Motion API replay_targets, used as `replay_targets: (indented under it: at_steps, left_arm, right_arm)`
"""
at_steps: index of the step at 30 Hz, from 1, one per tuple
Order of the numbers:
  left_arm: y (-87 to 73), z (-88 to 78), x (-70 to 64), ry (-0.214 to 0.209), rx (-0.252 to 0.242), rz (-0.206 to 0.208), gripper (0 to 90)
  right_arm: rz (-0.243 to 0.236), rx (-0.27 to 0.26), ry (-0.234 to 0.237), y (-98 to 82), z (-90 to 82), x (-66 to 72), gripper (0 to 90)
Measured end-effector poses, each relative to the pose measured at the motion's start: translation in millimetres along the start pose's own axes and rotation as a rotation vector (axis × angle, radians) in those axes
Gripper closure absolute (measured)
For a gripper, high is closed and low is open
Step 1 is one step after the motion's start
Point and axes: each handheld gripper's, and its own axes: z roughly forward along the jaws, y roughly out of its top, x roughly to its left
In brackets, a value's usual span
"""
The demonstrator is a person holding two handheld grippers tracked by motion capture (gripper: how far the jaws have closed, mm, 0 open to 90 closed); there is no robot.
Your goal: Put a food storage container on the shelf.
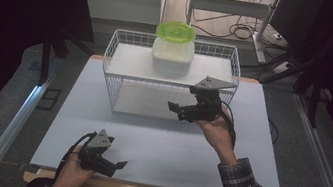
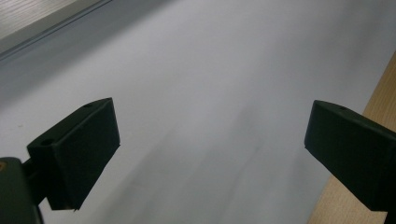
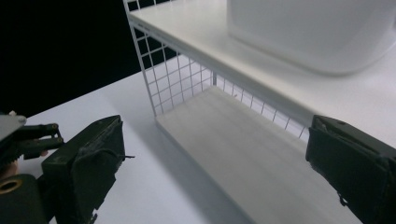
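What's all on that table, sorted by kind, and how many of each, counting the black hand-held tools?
White wire-mesh shelf rack: 1
White plastic container on the rack's upper shelf: 1
Lime-green translucent plastic bowl on top of the container: 1
Black two-jaw grippers: 2, the left gripper and the right gripper, both open and holding nothing
Total: 5

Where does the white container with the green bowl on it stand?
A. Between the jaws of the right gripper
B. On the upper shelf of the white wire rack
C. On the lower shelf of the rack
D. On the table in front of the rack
B: the white container, topped by the green bowl, sits on the upper shelf of the wire rack; the right gripper is open, holding nothing.
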Motion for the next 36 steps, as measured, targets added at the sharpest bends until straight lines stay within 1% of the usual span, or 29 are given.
replay_targets:
  at_steps: [4, 6, 8, 12, 20, 25, 30, 36]
  left_arm:
    - [0.0, 0.3, -0.2, 0.000, -0.001, -0.001, 3.2]
    - [-0.1, 0.3, -0.5, 0.000, -0.001, -0.001, 3.2]
    - [-0.1, 0.3, -0.6, 0.000, 0.000, 0.000, 3.2]
    - [-0.2, 0.1, -0.7, 0.001, 0.000, 0.003, 3.3]
    - [0.2, -0.7, -1.1, 0.000, -0.002, 0.007, 3.3]
    - [-0.2, -0.9, -1.0, 0.001, -0.007, 0.009, 3.2]
    - [-0.5, -1.3, -0.6, 0.008, -0.016, 0.018, 2.4]
    - [-0.5, -2.0, 0.2, 0.008, -0.026, 0.014, 1.6]
  right_arm:
    - [0.014, 0.005, 0.005, -15.2, 2.1, -0.8, 4.6]
    - [0.012, 0.027, 0.006, -18.6, 2.3, -1.0, 4.1]
    - [0.011, 0.017, -0.003, -21.6, 0.5, -1.2, 4.2]
    - [0.010, 0.015, 0.002, -27.5, -3.0, -0.6, 4.1]
    - [0.015, 0.046, 0.023, -44.8, -7.0, 6.3, 4.1]
    - [0.019, 0.058, 0.020, -54.9, -6.5, 9.2, 3.8]
    - [0.025, 0.070, 0.007, -64.7, -7.8, 10.1, 3.3]
    - [0.035, 0.080, -0.012, -78.2, -11.8, 10.1, 2.8]
